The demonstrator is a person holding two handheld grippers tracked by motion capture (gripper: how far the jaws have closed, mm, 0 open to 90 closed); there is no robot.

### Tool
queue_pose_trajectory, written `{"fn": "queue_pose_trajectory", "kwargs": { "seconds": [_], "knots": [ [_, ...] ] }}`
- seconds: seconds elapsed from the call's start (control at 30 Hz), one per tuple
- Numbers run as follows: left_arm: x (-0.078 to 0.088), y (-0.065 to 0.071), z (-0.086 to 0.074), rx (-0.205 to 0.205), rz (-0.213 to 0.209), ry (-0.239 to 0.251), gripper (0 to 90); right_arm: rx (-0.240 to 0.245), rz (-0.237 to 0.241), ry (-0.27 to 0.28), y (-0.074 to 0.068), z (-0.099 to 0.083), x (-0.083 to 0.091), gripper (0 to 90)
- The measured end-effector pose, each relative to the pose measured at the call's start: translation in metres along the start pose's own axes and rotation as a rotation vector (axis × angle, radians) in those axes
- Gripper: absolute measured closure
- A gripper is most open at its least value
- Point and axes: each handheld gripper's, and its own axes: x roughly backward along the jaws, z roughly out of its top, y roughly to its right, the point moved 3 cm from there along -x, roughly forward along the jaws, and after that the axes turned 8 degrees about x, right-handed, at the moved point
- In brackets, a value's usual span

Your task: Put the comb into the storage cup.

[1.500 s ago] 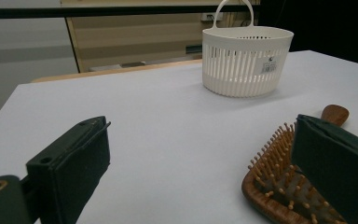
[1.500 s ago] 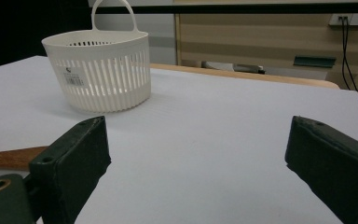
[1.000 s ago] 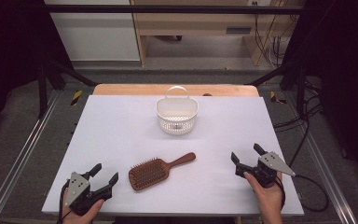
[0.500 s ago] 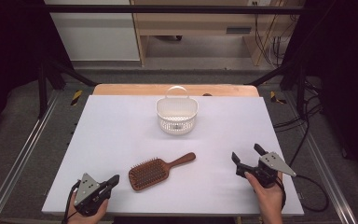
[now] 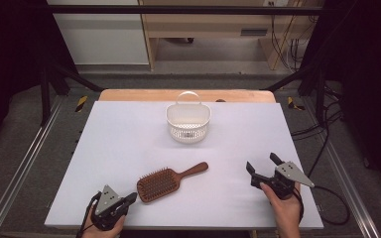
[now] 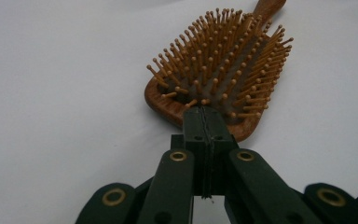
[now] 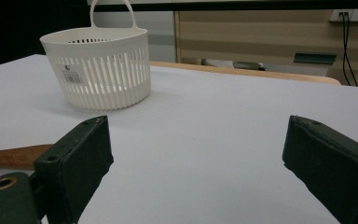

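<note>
white tabletop [image 5: 129,148] w/ a wooden strip along its far edge, dark room and pale cabinets behind. we saw a brown wooden paddle hairbrush [image 5: 166,181] lying bristles up on the near half of the table, a bit left of centre, handle pointing toward the far right. a white slotted plastic basket w/ a loop handle [image 5: 188,121] stood upright toward the far edge, well apart from the brush.

our left gripper [image 5: 131,197] sat at the near left edge, jaws fully closed on each other w/ nothing between them; they'd just finished closing. in the left gripper view the closed tips [image 6: 204,122] were right at the near rim of the brush head, touching or not we couldn't tell.

our right gripper [image 5: 263,163] rested at the near right, jaws spread wide and empty, well apart from the brush. its own view showed the basket [image 7: 98,65] ahead and the brush handle's end [image 7: 14,156] at the left.
</note>
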Motion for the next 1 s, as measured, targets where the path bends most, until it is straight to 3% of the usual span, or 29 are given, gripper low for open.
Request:
{"fn": "queue_pose_trajectory", "kwargs": {
  "seconds": [0.23,0.7,1.0],
  "knots": [
    [-0.005,0.003,0.002,-0.006,0.013,0.008,89.7,-0.017,-0.003,0.009,0.003,0.0,0.001,8.2],
    [-0.016,-0.009,0.007,0.024,0.028,0.008,89.4,-0.018,0.006,0.003,0.001,-0.001,-0.001,8.2],
    [-0.022,-0.02,0.013,0.053,0.014,0.017,89.5,-0.027,0.007,0.001,0.002,-0.002,-0.001,8.2]
  ]
}}
